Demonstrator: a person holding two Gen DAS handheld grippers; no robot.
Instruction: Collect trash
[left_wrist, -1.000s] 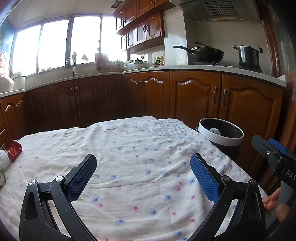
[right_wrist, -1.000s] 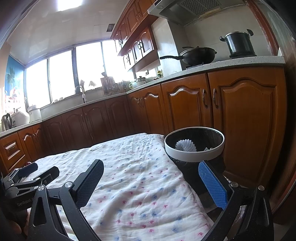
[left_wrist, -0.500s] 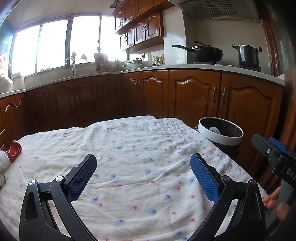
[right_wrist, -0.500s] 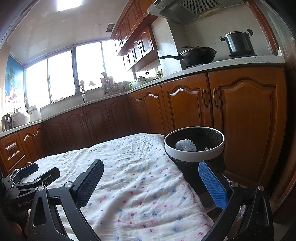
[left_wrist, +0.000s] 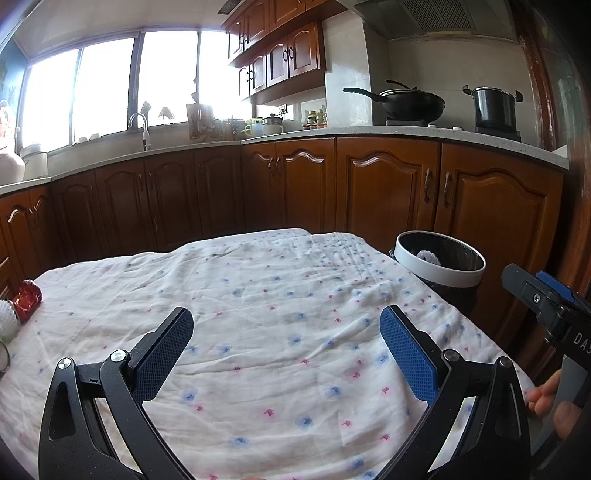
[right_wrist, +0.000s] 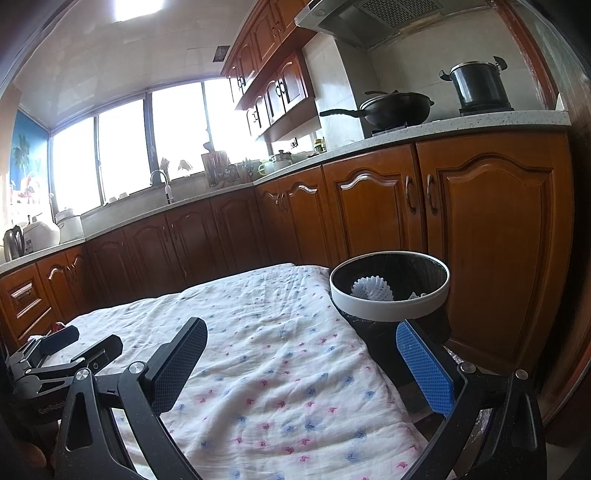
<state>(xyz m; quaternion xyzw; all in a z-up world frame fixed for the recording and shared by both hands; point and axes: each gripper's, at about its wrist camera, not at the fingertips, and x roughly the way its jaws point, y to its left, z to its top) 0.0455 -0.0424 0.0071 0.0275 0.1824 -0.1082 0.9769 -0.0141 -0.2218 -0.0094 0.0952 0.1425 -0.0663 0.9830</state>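
Note:
A black trash bin with a white rim (left_wrist: 439, 275) (right_wrist: 388, 308) stands off the table's right edge, with a white foam net (right_wrist: 371, 288) inside. A red crumpled wrapper (left_wrist: 27, 299) and a white foam net (left_wrist: 7, 321) lie at the table's far left. My left gripper (left_wrist: 286, 328) is open and empty above the middle of the floral cloth (left_wrist: 277, 295). My right gripper (right_wrist: 301, 345) is open and empty near the table's right edge, just in front of the bin.
Wooden kitchen cabinets (left_wrist: 388, 188) run behind the table. A wok (left_wrist: 406, 101) and a pot (left_wrist: 493, 107) sit on the counter. A round metal object (left_wrist: 3, 356) shows at the left edge. The other gripper shows at each view's side (left_wrist: 546, 306) (right_wrist: 55, 354).

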